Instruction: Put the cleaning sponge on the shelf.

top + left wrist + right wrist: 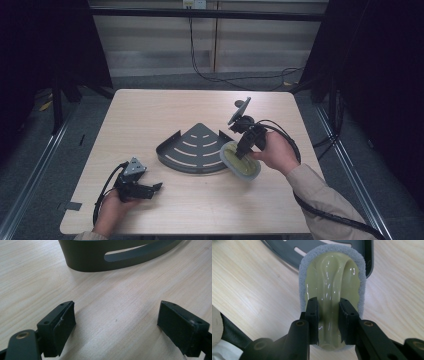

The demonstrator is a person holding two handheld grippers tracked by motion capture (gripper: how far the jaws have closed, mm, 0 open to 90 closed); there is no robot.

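A dark grey, fan-shaped slotted rack lies at the table's middle. Just right of it is an oval scrubber with a pale yellow-green plastic handle and a grey foam rim. My right gripper is shut on the raised ridge of that handle, and the scrubber's far end overlaps the rack's edge. My left gripper rests low on the table near the front left, open with nothing between its pads. The rack's slotted wall stands a short way beyond them.
The light wooden table has bare room at its back and left. Black cables trail from both grippers, and another cable runs across the floor behind the table. Dark frame posts stand at both sides.
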